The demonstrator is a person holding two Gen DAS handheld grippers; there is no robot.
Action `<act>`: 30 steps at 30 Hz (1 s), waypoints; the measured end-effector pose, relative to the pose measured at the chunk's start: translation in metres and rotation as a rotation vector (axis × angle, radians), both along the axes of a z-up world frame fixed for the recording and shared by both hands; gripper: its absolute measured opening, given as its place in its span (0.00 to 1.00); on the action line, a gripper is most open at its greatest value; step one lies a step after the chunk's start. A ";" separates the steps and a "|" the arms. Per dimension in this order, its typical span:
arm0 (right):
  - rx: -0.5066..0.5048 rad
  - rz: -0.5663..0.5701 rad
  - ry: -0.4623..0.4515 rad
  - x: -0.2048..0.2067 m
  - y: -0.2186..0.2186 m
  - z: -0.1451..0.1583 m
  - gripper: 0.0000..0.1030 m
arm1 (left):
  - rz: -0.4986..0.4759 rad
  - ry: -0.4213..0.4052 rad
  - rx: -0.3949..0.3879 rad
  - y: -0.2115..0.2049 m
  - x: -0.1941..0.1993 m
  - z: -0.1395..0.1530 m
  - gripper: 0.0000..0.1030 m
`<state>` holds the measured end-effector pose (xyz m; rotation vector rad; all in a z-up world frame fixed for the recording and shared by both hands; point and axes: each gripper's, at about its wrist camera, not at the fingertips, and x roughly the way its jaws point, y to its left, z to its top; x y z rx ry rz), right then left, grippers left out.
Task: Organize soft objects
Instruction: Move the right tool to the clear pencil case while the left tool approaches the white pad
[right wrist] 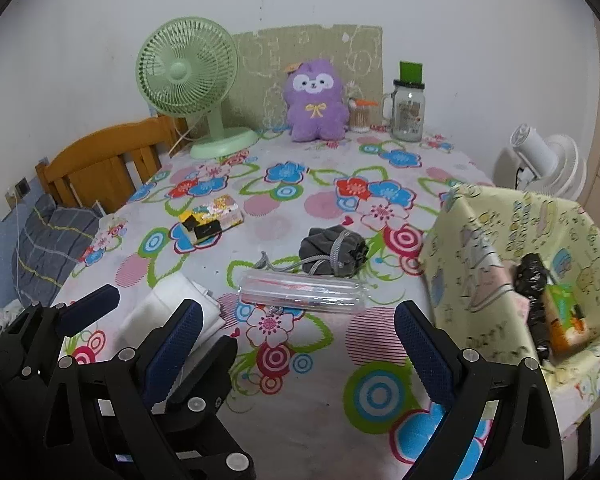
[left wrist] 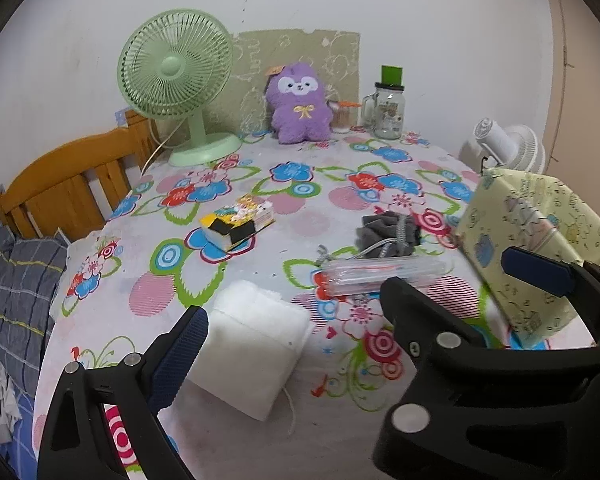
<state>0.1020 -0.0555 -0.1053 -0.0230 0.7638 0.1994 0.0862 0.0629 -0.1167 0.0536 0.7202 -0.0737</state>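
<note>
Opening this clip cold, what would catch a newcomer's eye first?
Probably the loud flowered tablecloth, then the purple plush toy sitting upright at the back against the wall, beside the green desk fan. Closer in, both pairs of tongs, left and right, hang open over the cloth, near a white folded pad and a yellow fabric bin at the right edge.

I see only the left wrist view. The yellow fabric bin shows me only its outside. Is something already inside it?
Observer: Yes. The right wrist view looks into the yellow fabric bin; a black crumpled bag lies inside.
Operator: Is there anything else with it?
Observer: An orange and green pack sits beside the bag.
Operator: Does the right hand-held gripper hold something?
Observer: No. The right hand-held gripper is open, with nothing between its pads.
</note>
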 end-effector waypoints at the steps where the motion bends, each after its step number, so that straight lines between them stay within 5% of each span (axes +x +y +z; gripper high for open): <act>1: 0.000 0.001 0.008 0.002 0.001 -0.002 0.95 | 0.003 0.005 0.003 0.002 0.002 -0.002 0.95; 18: -0.019 -0.024 0.108 0.038 0.014 -0.037 0.95 | -0.001 0.093 0.013 0.017 0.034 -0.036 0.90; 30: -0.028 -0.052 0.129 0.055 0.016 -0.048 0.95 | 0.018 0.096 0.038 0.022 0.045 -0.043 0.58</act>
